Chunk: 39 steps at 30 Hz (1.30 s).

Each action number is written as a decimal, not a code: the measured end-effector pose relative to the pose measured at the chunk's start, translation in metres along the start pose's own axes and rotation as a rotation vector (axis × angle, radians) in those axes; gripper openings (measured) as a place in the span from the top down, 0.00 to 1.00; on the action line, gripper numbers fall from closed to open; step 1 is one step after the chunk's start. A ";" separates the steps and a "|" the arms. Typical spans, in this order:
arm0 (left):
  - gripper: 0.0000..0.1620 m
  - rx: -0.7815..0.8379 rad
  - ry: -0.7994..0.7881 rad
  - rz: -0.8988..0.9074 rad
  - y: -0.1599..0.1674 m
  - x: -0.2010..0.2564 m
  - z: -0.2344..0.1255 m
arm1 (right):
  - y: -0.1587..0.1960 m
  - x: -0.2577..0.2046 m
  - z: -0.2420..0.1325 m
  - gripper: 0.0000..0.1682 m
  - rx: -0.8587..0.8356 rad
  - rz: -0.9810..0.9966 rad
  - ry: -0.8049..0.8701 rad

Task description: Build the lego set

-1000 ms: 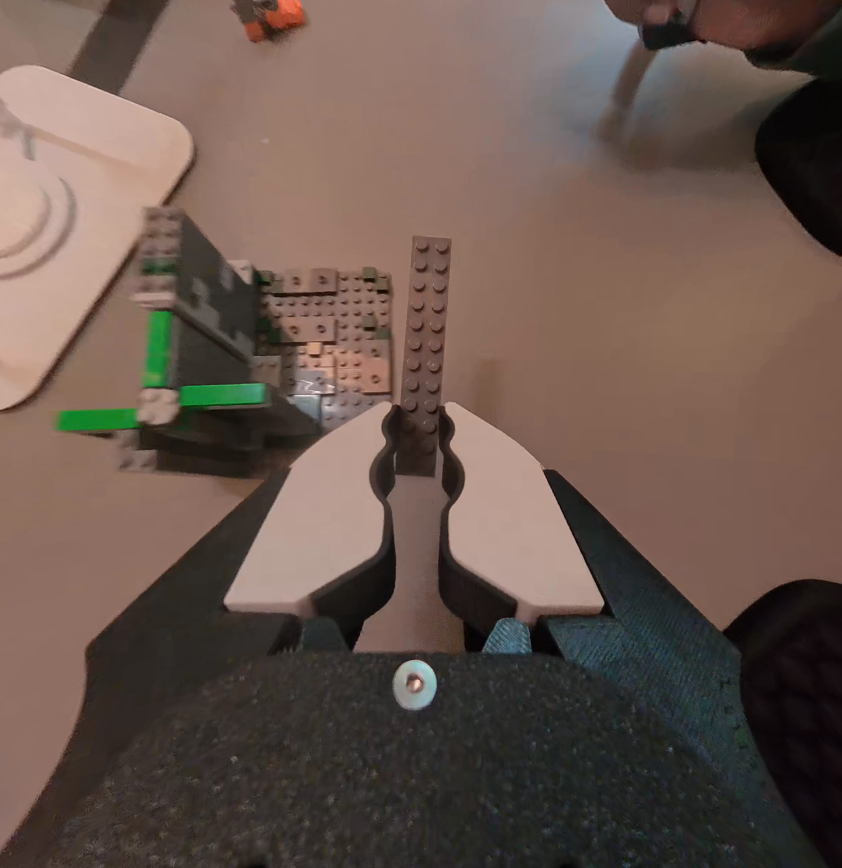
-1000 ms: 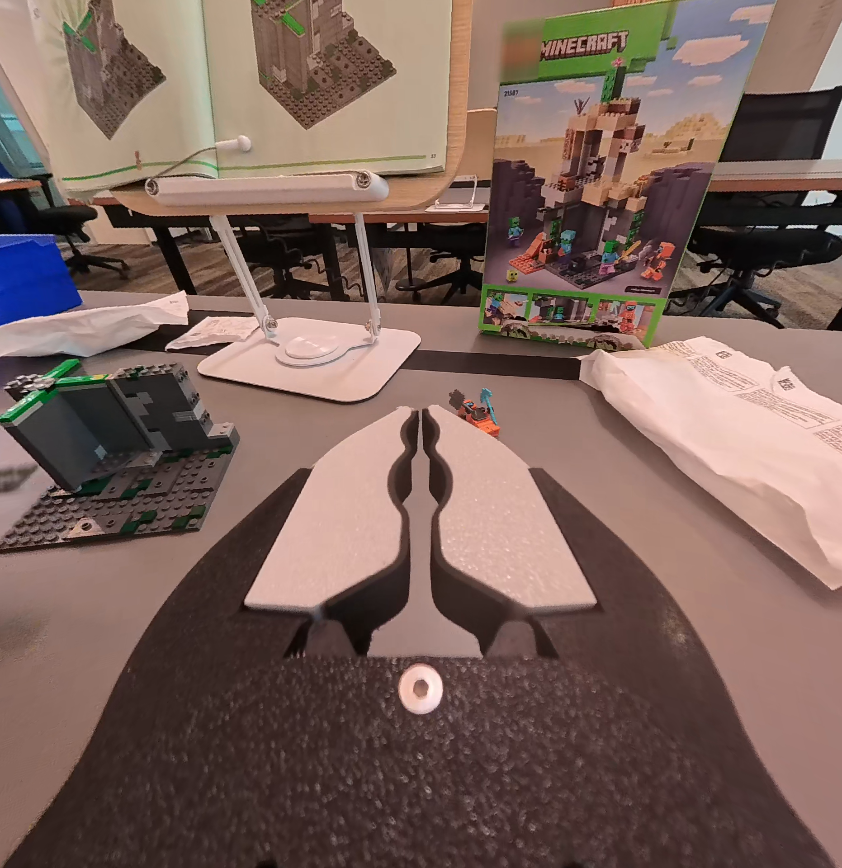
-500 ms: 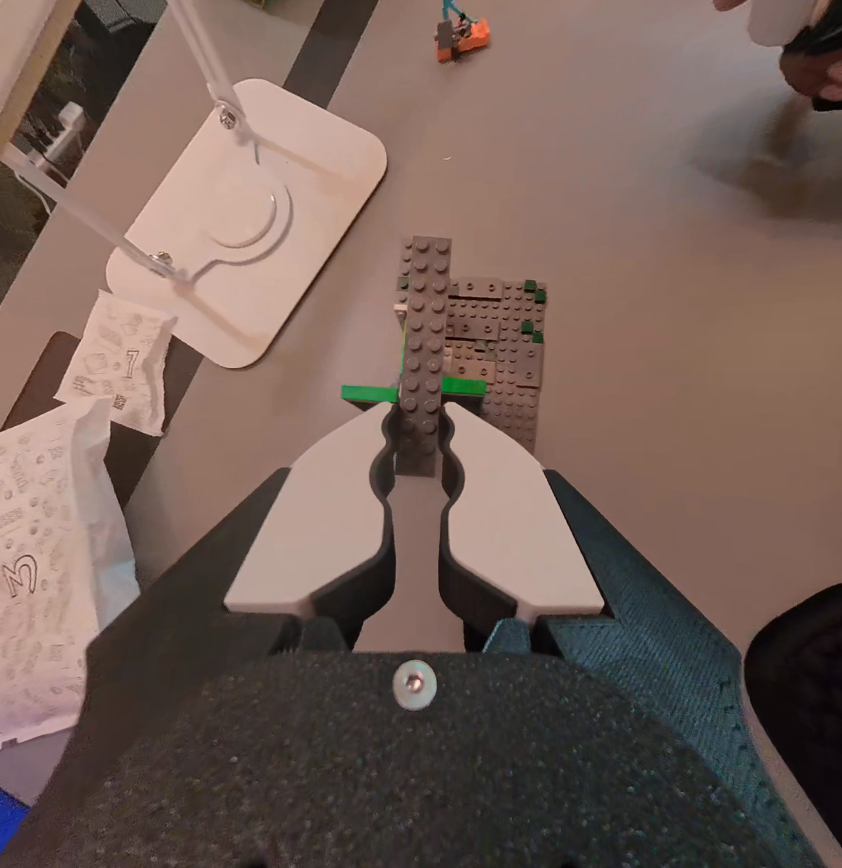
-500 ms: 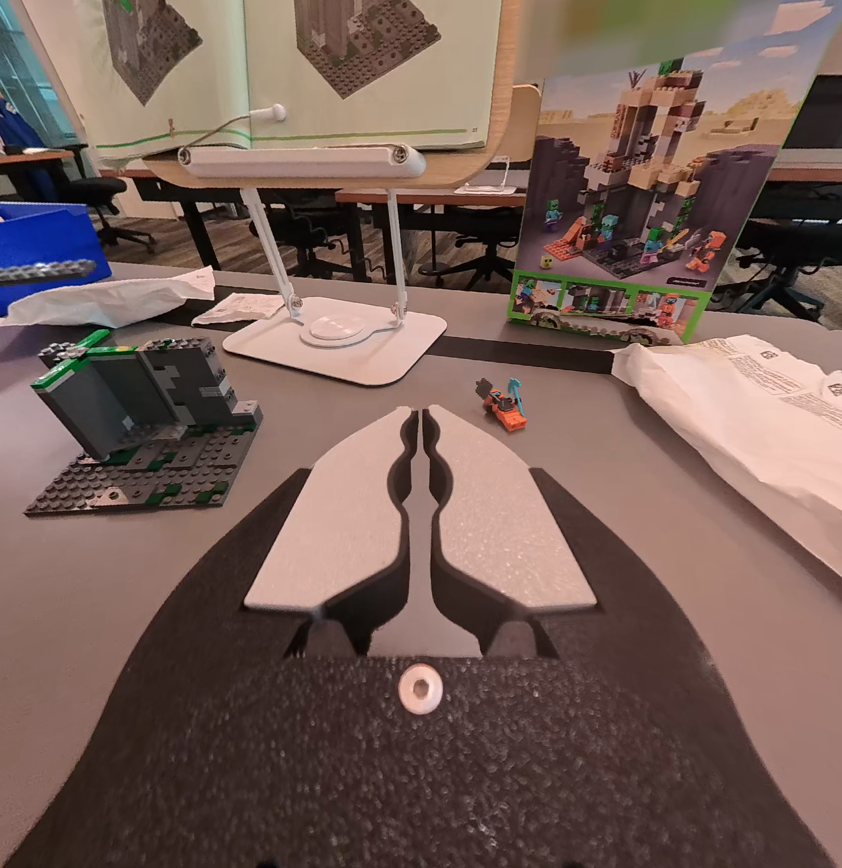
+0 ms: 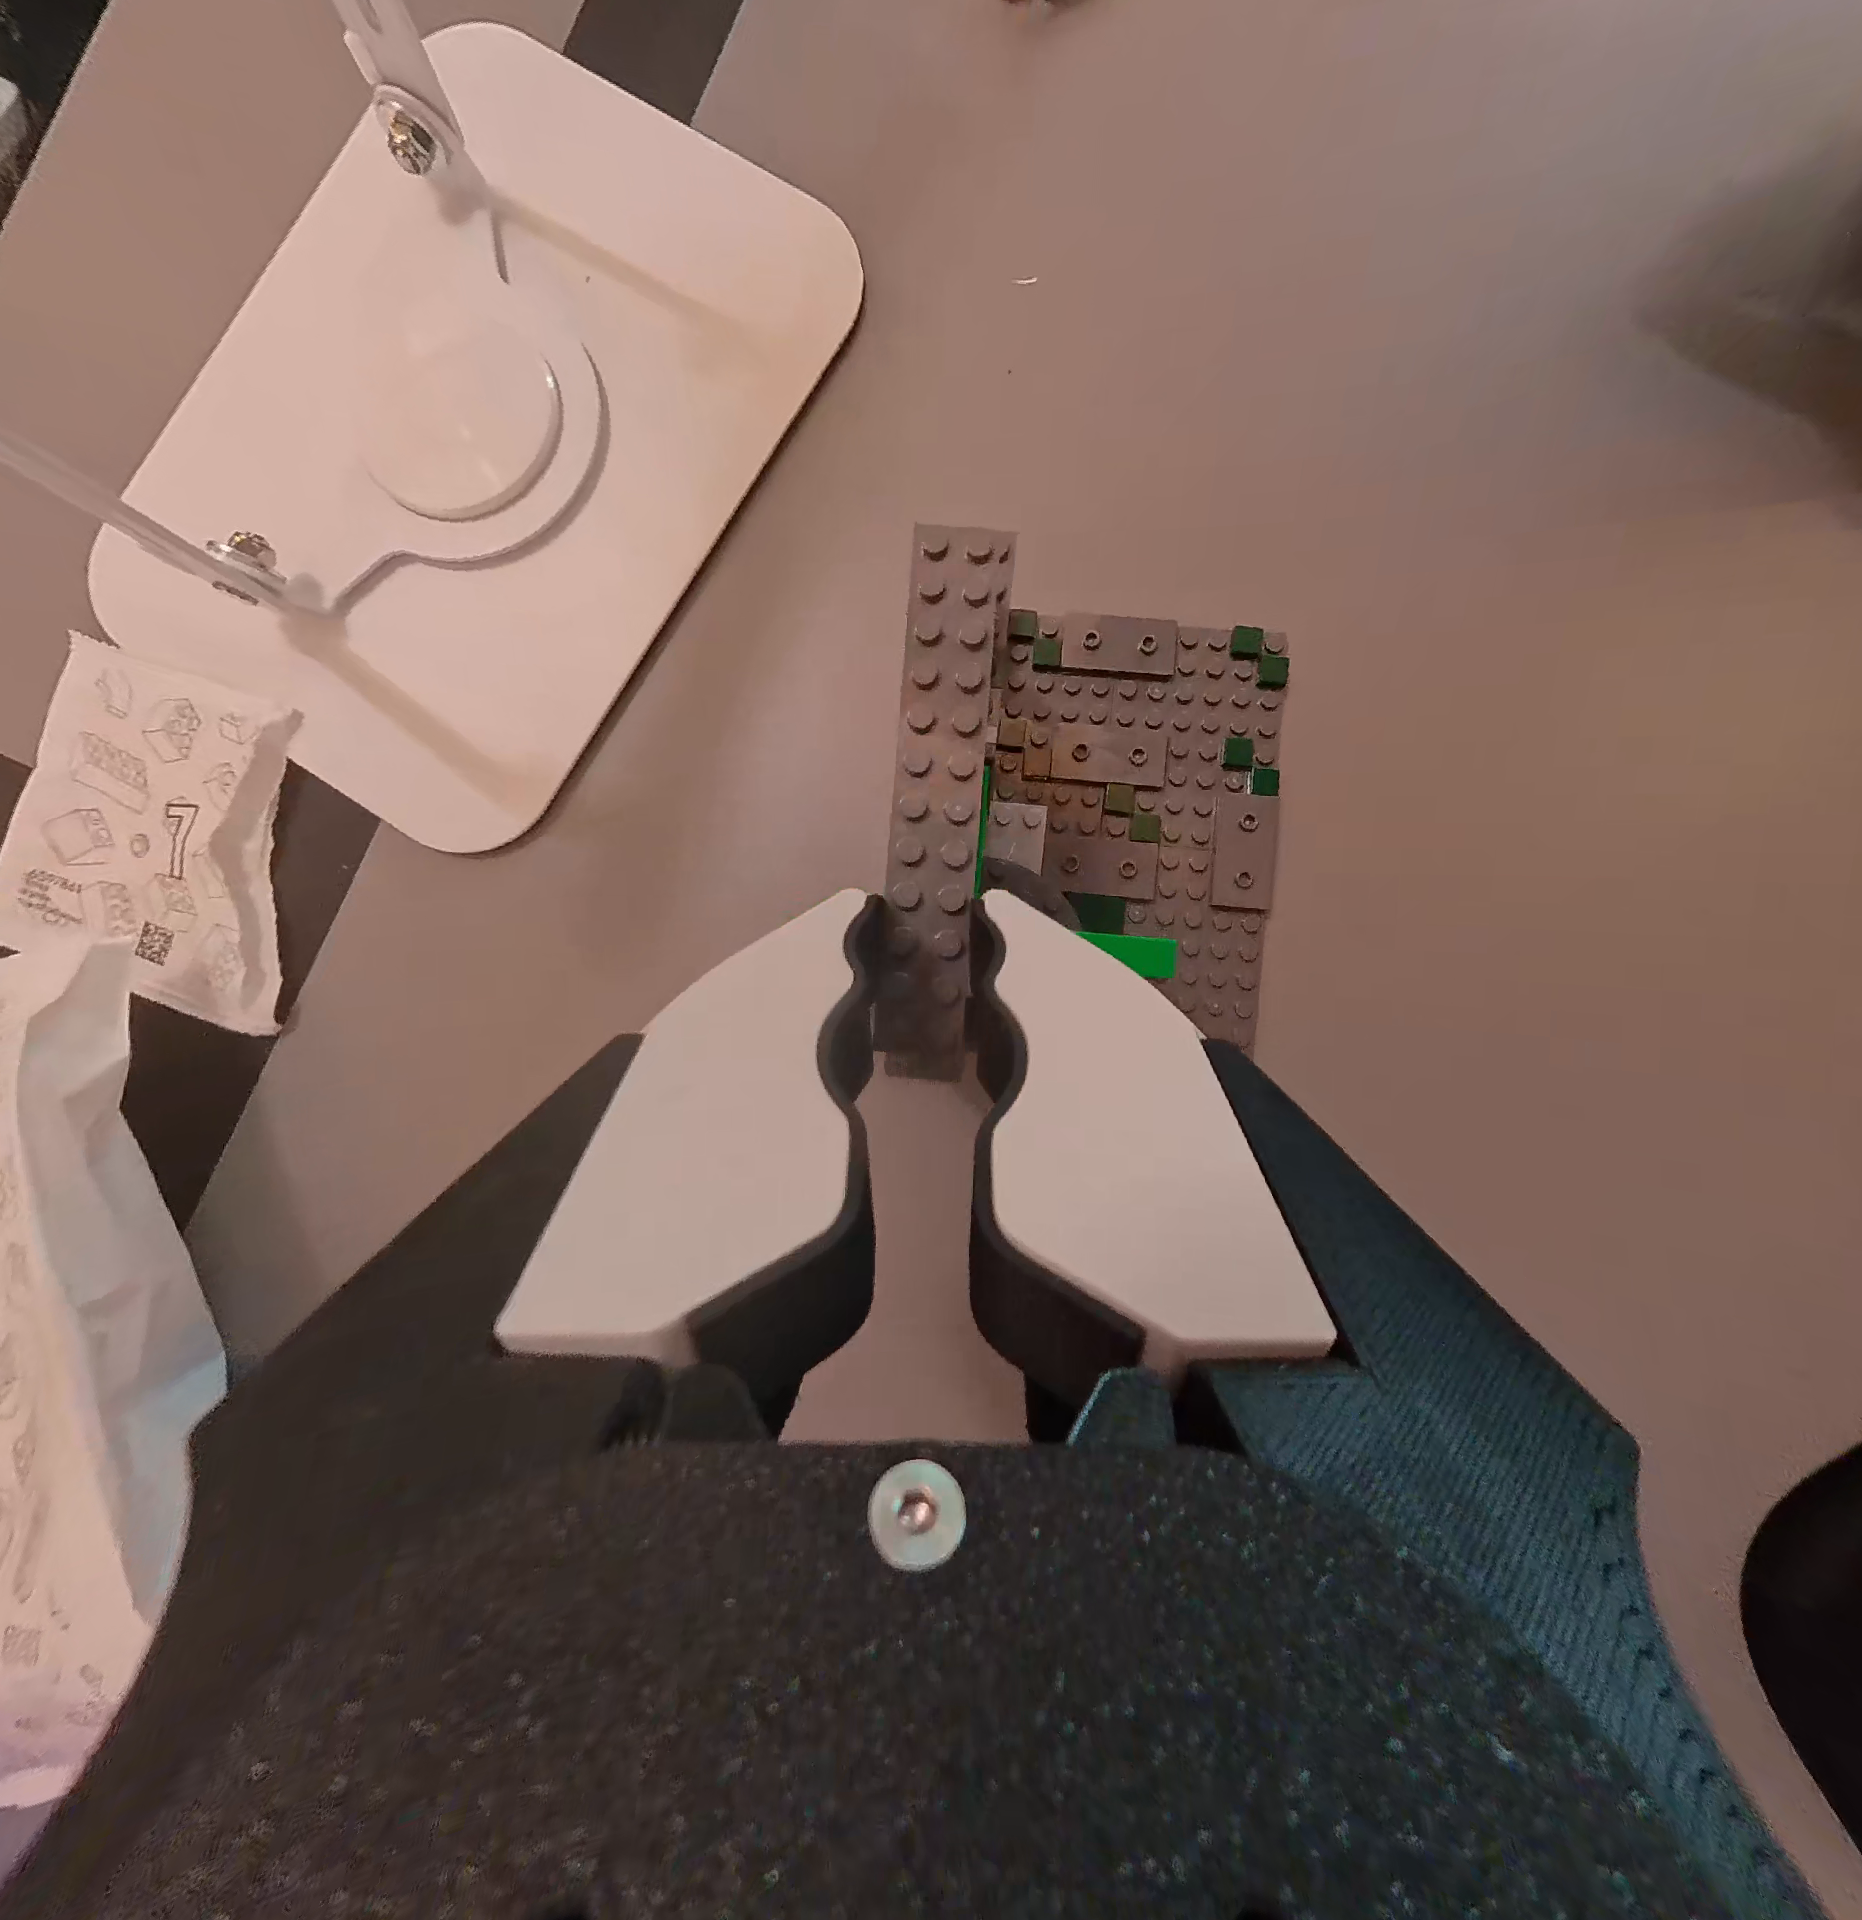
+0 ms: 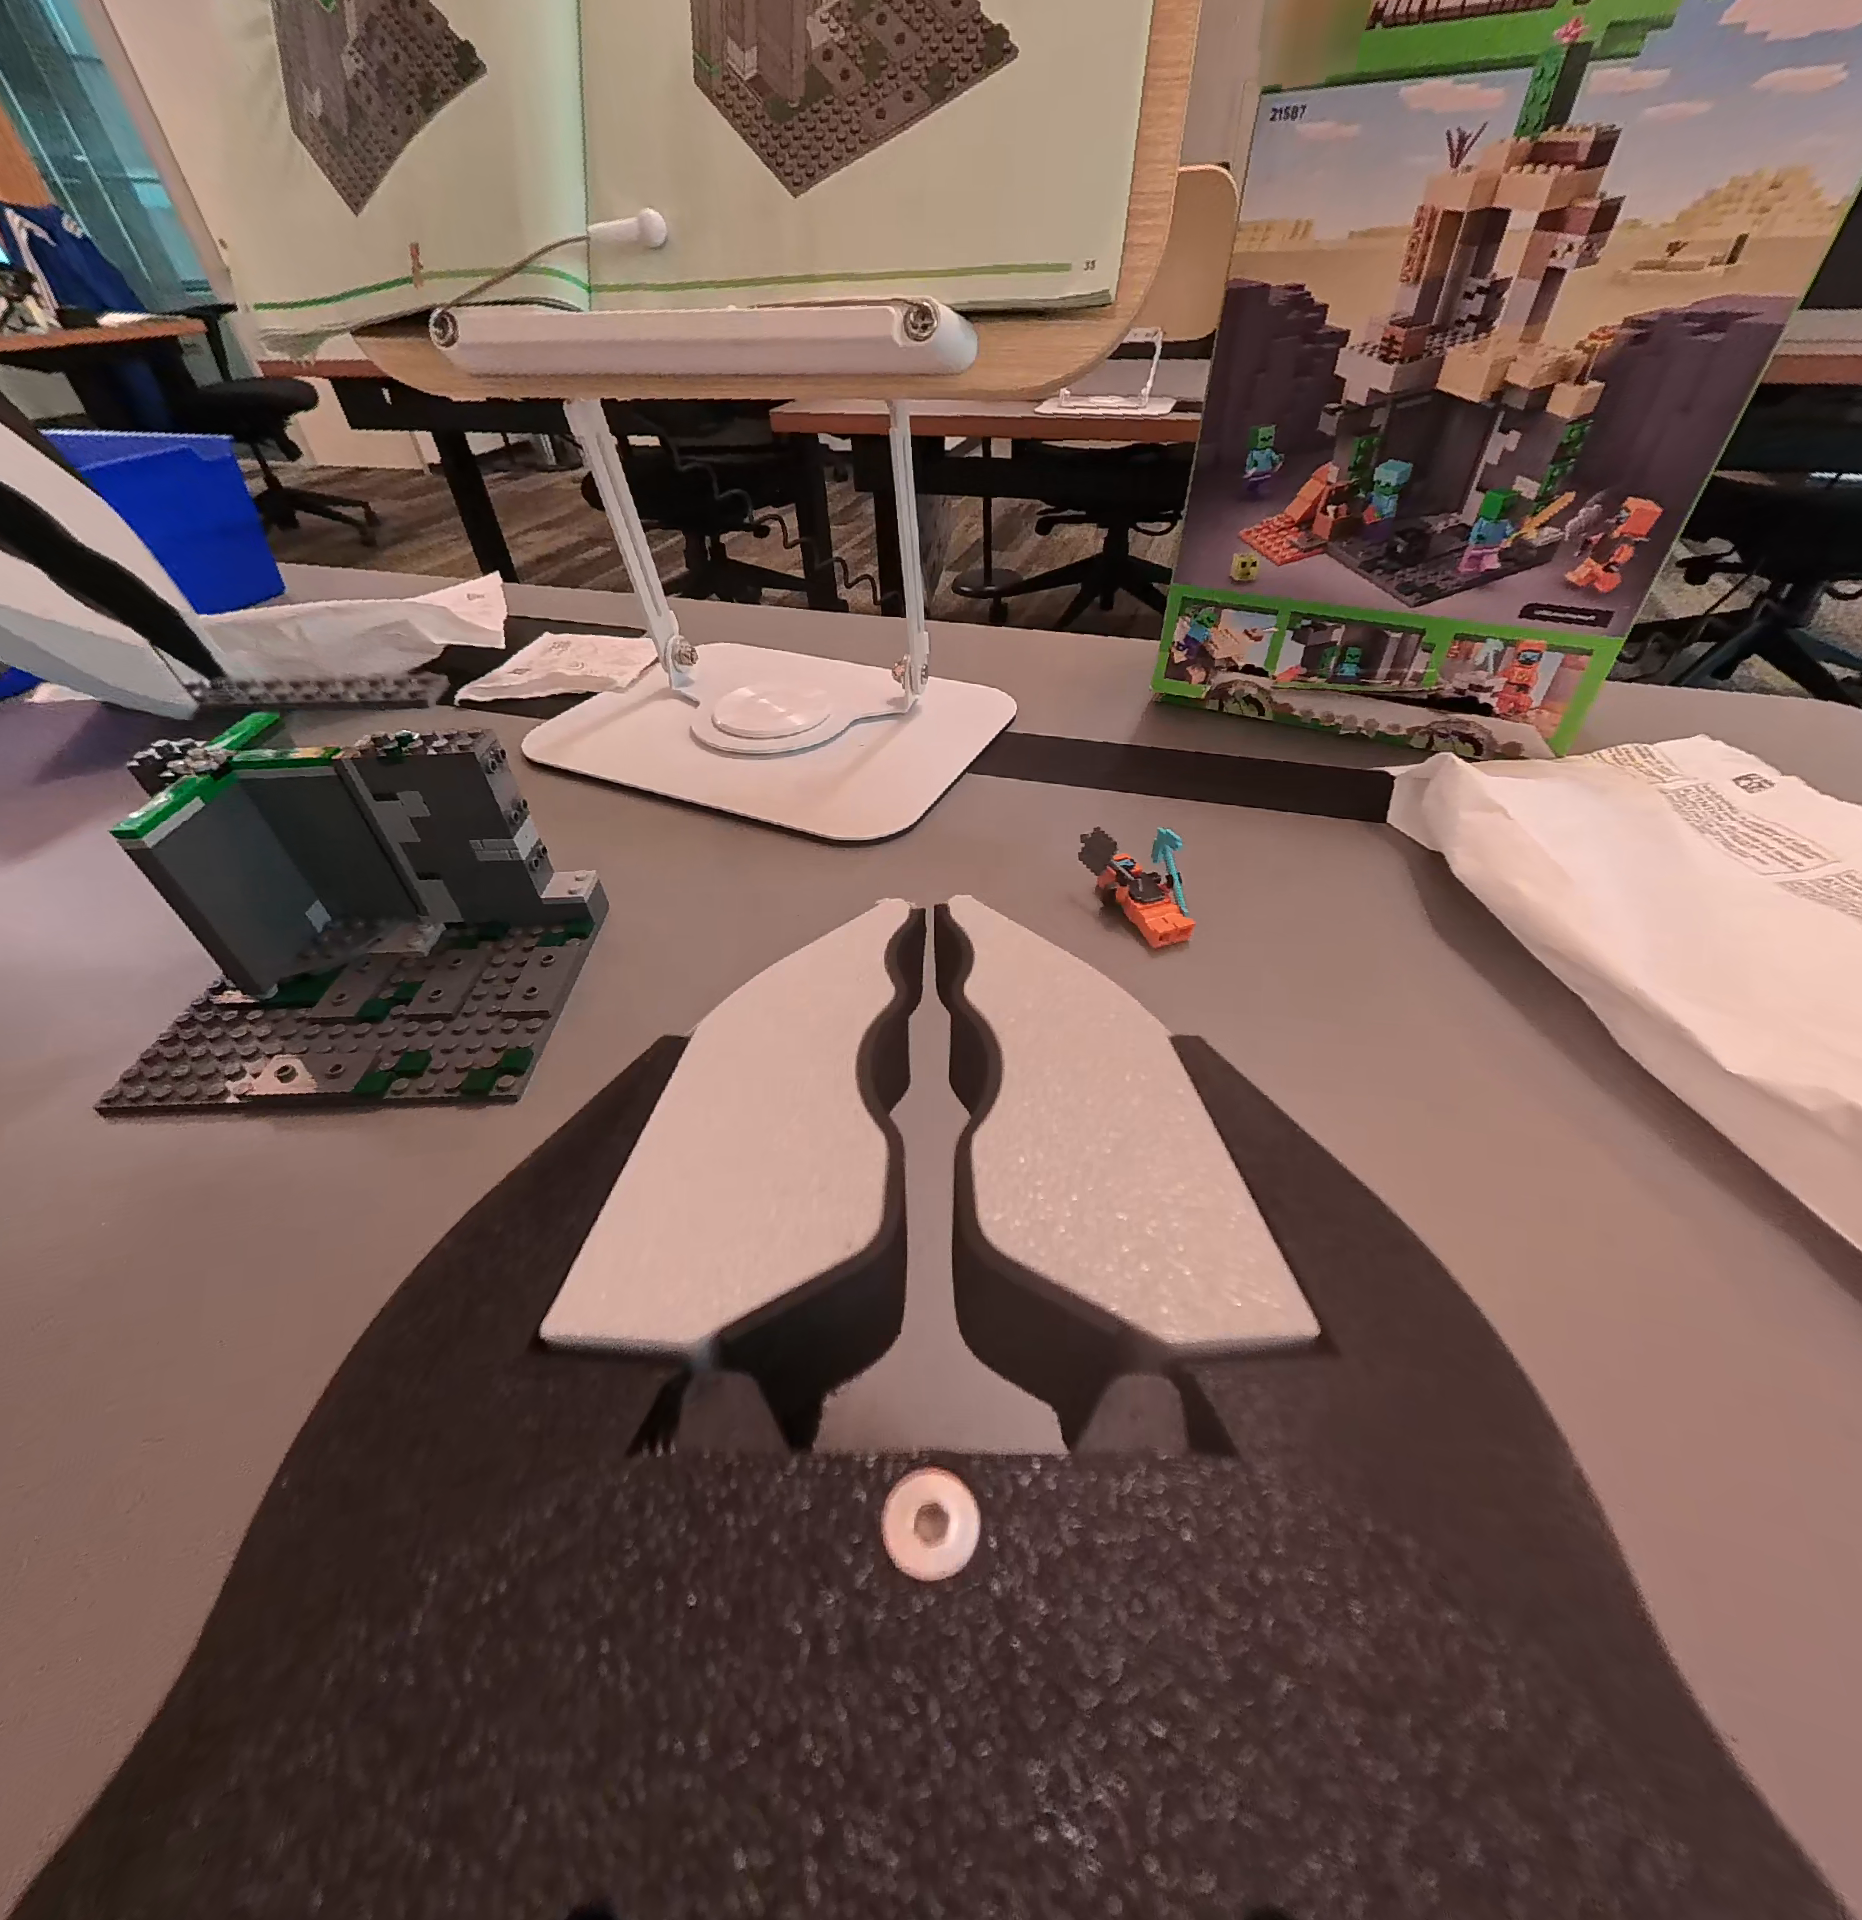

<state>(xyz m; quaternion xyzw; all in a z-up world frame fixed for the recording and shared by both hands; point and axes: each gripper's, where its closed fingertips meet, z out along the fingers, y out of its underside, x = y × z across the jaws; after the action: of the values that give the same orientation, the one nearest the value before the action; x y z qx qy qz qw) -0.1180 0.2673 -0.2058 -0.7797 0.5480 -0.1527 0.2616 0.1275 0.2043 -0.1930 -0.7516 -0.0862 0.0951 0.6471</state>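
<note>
My left gripper [image 5: 925,909] is clamped on one end of a long grey plate [image 5: 948,748], two studs wide. The plate sticks straight out ahead of the fingers, studs up. From the left wrist view it hangs above the left edge of the lego build [image 5: 1135,790], looking down on the studded base with its dark green and grey tiles and a bright green piece near my right finger. I can't tell how high above the build it is from that view.

In the right wrist view the same plate [image 6: 319,688] is level in the air, above and behind the build [image 6: 355,914], not touching it. The build is a dark base with a grey wall standing on it, leaning back, green strip along the top.

My right gripper [image 6: 929,912] holds nothing; fingers nearly together, only a thin slit between them. It hovers low over the grey table [image 6: 1322,1195], near the build.

An orange minifigure [image 6: 1140,883] lies on the table just ahead and right of the right gripper. The white stand [image 6: 781,748] holding the instruction booklet [image 6: 698,135] is behind the build. The set box [image 6: 1509,395] stands upright far right, a white paper bag [image 6: 1685,935] in front of it. More torn white bags [image 5: 65,1299] lie left of the stand.
</note>
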 end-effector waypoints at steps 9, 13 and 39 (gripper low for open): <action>0.91 -0.002 0.011 0.010 0.000 0.003 0.009 | 0.000 -0.001 0.000 0.99 -0.003 0.006 -0.009; 0.90 -0.004 0.011 0.011 0.000 0.003 0.011 | 0.001 -0.001 0.000 0.99 -0.004 0.006 -0.011; 0.90 -0.001 0.016 0.013 0.004 0.004 0.013 | 0.002 -0.003 0.001 0.99 -0.013 0.002 -0.020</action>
<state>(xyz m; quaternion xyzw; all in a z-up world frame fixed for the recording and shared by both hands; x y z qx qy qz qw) -0.1128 0.2662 -0.2185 -0.7751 0.5552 -0.1569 0.2577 0.1243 0.2038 -0.1953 -0.7548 -0.0924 0.1028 0.6412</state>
